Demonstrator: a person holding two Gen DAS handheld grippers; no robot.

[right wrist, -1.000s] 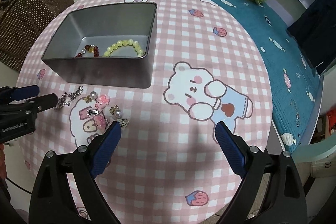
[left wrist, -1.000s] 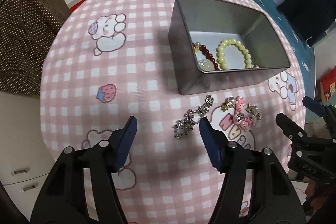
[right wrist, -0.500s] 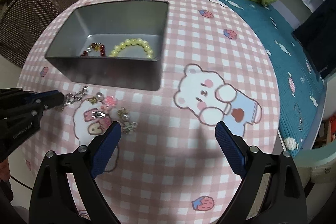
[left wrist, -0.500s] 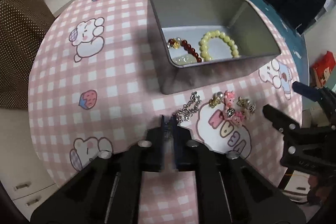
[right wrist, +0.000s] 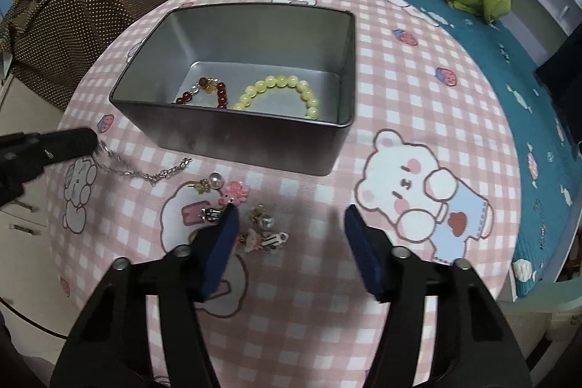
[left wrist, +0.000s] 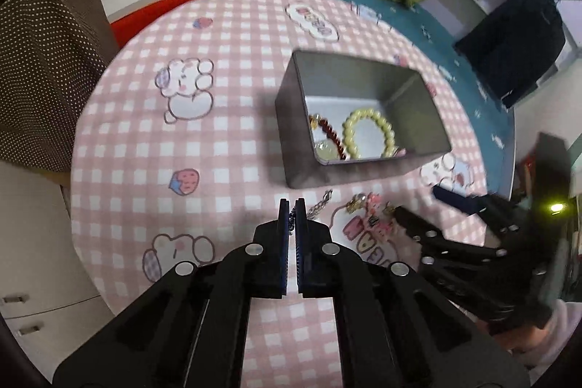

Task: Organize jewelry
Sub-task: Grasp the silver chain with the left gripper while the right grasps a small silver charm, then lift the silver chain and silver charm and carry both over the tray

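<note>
Jewelry lies in two groups on the round counter (right wrist: 418, 97), which is covered by a pink checked cloth printed with bears. Inside the grey metal tin (right wrist: 254, 140) rest a yellow bead bracelet (right wrist: 280, 93) and a dark red bead bracelet (right wrist: 211, 93), side by side on the tin's floor; the left wrist view also shows a pale green stone (left wrist: 325, 150) beside the red beads at the tin's near wall. On the cloth just near of the tin lies a silver chain (right wrist: 145, 171), and beside it to the right a small cluster of charms and earrings (right wrist: 247, 217): pearl pieces, pink figures and clip pieces, close together.

Left tool (left wrist: 292, 206) has its blue pads pressed together on one end of the silver chain; the rest of the chain trails away toward the tin, with its far end lying on the cloth. In the right wrist view this tool comes in from the left edge, the chain hanging from its tip down to the cloth.

Right tool (right wrist: 291, 228) is spread wide and holds nothing. Its left pad sits over the near side of the charm cluster, hiding some pieces; whether it touches them cannot be told. Its right pad is over bare cloth beside the big bear print (right wrist: 411, 184).

A bed (right wrist: 509, 35) with a teal cover stands beyond the counter on the right.
</note>
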